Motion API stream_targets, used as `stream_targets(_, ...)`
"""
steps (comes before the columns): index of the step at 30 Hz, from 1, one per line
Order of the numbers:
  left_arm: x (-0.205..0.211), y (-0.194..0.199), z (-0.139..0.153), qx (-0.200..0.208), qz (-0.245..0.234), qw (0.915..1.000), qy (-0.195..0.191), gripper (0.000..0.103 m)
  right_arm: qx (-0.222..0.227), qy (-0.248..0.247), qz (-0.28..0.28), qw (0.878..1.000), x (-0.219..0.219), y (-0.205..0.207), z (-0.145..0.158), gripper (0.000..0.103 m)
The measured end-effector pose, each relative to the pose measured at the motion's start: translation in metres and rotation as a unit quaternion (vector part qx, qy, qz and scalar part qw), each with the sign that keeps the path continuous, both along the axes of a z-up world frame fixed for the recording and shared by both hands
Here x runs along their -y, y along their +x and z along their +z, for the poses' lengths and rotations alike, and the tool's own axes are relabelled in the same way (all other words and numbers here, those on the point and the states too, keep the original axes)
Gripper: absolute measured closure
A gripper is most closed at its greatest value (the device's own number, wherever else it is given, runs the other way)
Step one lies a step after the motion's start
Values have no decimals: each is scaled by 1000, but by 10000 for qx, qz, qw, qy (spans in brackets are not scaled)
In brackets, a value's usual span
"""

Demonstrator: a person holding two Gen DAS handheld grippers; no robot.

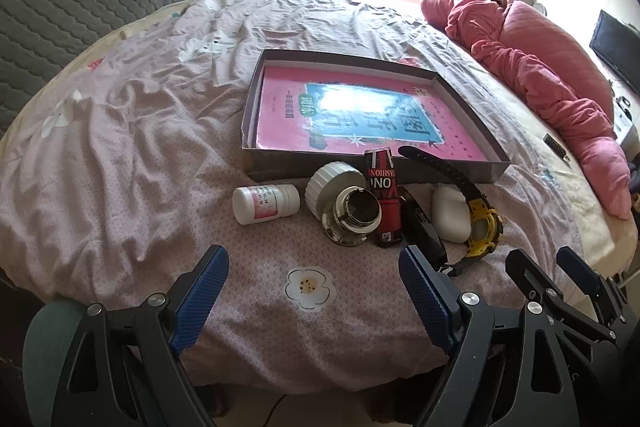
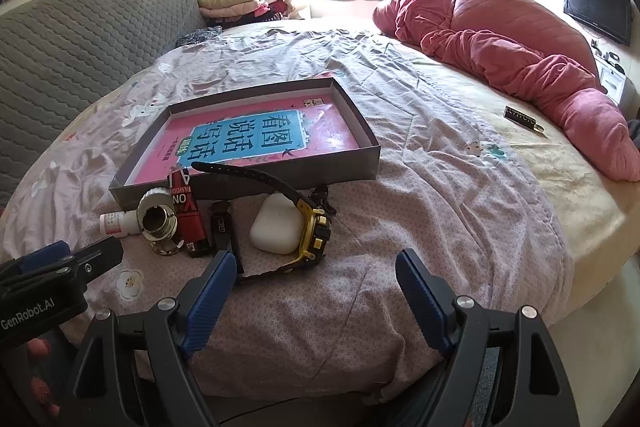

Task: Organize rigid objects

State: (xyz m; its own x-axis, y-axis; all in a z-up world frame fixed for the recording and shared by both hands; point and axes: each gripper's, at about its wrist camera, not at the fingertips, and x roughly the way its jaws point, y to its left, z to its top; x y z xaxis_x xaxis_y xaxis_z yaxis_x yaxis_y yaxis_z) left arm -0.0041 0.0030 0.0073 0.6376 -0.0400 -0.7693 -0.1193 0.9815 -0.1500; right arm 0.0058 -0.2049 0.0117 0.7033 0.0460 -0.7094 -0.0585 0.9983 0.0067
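Claws are both spread wide and empty, low over the near edge of the bed: the left claw (image 1: 314, 291) faces the row of small things, the right claw (image 2: 316, 291) sits just beside it, its left pad close to the loose end of the watch strap.

Nothing has gone into the shallow box (image 1: 460, 95) yet, judging from how things lie; only a pink book (image 1: 360, 115) lies flat in it. The row lies on the wrinkled bedsheet (image 1: 132, 131) just in front of the box's near wall: a white pill bottle (image 1: 266, 203) on its side, a silver-and-white jar (image 1: 344, 205) tipped over with its mouth toward the camera, a red lighter (image 1: 384, 199), a black lighter (image 1: 420, 227), a white earbud case (image 1: 450, 213), and a yellow watch (image 1: 484, 227) whose strap arches up over the box rim.

Crowding looks like the main hazard. The jar, red lighter and black lighter appear to touch, so a pad pushed down beside one would likely shove its neighbour. The bottle and jar are round and lie on soft, uneven cloth; a glancing touch could roll them away. The watch leans against the case, so lifting either may drag the other. The springy strap could also snag a pad or catch the box wall during transfer.
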Motion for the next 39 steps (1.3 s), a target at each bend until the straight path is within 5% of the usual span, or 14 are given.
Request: stream_targets(39,0,1,-6,-91,70,9999,69,15,20,6,-84,10000,3,1,0,22)
